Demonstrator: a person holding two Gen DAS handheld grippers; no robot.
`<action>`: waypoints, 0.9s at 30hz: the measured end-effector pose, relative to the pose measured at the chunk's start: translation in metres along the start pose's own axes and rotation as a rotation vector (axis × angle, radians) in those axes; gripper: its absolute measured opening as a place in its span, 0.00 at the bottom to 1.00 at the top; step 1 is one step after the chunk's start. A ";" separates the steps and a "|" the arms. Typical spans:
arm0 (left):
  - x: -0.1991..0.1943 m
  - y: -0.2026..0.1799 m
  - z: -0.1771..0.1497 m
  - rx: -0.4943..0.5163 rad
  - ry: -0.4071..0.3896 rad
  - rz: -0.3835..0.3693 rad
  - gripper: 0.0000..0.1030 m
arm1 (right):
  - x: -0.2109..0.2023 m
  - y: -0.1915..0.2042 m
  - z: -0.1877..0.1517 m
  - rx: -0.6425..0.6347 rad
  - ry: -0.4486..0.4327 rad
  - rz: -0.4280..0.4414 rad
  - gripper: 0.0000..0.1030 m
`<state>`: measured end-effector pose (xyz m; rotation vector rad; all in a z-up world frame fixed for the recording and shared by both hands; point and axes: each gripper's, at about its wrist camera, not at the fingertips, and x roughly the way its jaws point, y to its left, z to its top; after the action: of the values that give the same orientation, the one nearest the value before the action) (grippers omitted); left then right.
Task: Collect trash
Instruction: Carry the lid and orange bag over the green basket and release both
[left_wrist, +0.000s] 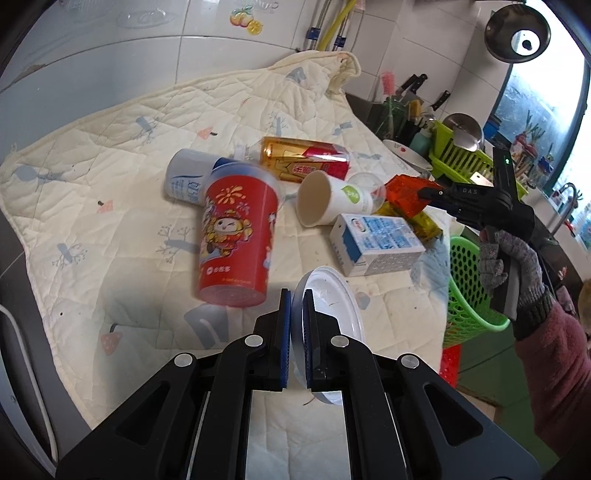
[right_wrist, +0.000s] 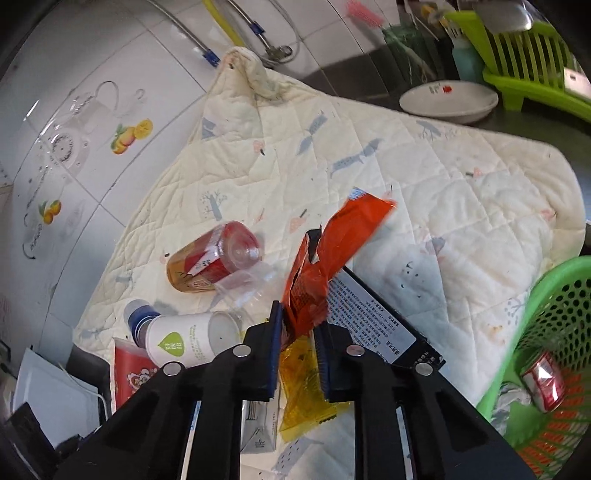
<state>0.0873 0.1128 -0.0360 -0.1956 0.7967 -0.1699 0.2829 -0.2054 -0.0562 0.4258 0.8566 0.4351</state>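
My left gripper (left_wrist: 297, 295) is shut on the rim of a white plastic lid (left_wrist: 332, 306) above the quilted cloth (left_wrist: 110, 155). Beyond it lie a red printed cup (left_wrist: 236, 240), a blue-white cup (left_wrist: 184, 177), a tea bottle (left_wrist: 303, 158), a white paper cup (left_wrist: 328, 199) and a milk carton (left_wrist: 376, 243). My right gripper (right_wrist: 299, 317) is shut on an orange-red wrapper (right_wrist: 332, 254), lifted over a yellow wrapper (right_wrist: 306, 387) and a black packet (right_wrist: 369, 317). It also shows in the left wrist view (left_wrist: 421, 192). The green basket (right_wrist: 554, 302) stands at right, holding a can (right_wrist: 545, 380).
A white dish (right_wrist: 448, 99) and a green dish rack (right_wrist: 524, 66) stand behind the cloth. Knives and a brush (left_wrist: 406, 96) are by the tiled wall. A clear plastic cup (right_wrist: 243, 284) lies by the tea bottle. The basket hangs off the counter's right edge (left_wrist: 469, 288).
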 end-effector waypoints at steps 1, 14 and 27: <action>-0.001 -0.002 0.001 0.004 -0.003 -0.003 0.05 | -0.005 0.001 0.000 -0.008 -0.010 -0.001 0.13; -0.001 -0.060 0.024 0.094 -0.033 -0.119 0.05 | -0.102 -0.013 -0.020 -0.081 -0.129 -0.062 0.10; 0.034 -0.163 0.041 0.225 0.009 -0.266 0.05 | -0.158 -0.127 -0.069 -0.046 -0.072 -0.405 0.11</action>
<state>0.1282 -0.0480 0.0072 -0.0876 0.7524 -0.5094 0.1607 -0.3816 -0.0641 0.2149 0.8367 0.0645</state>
